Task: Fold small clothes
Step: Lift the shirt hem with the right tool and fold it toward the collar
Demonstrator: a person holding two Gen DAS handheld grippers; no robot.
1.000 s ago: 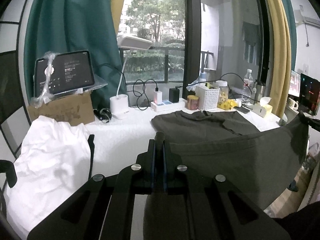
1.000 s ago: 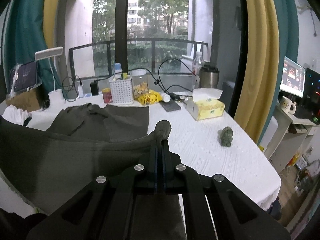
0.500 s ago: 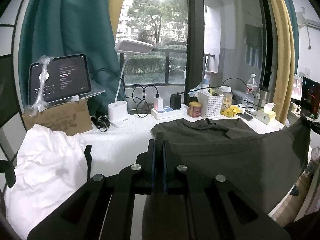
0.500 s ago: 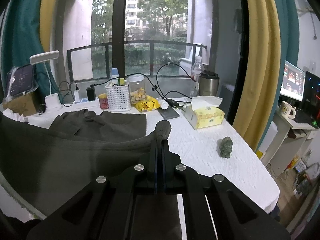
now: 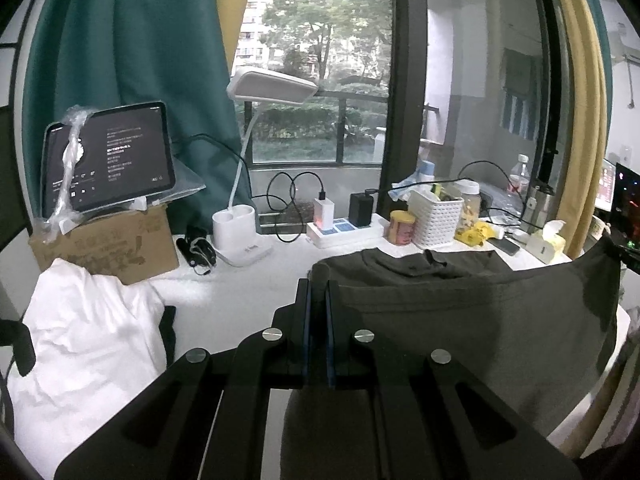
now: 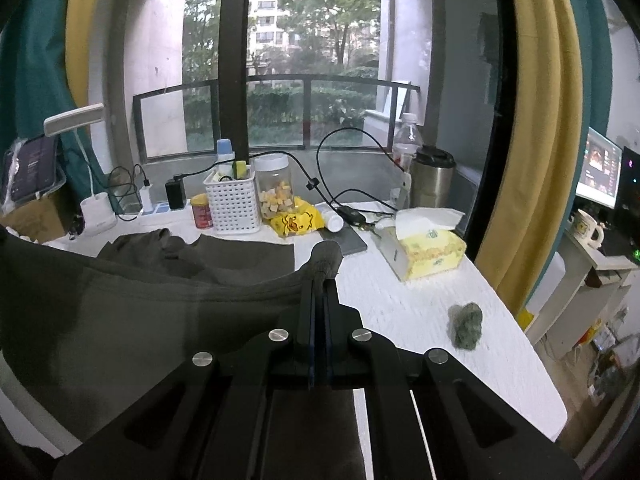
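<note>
Olive shirt (image 5: 472, 320) hem pinched (taut) between claws.

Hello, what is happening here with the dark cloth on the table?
A person is folding a dark olive shirt with two hand-held grippers. The left gripper is shut on one corner of the near edge and the right gripper is shut on the other, so that edge hangs stretched between them above the white table. The far part of the shirt lies on the table. A crumpled white garment waits at the left side.
</note>
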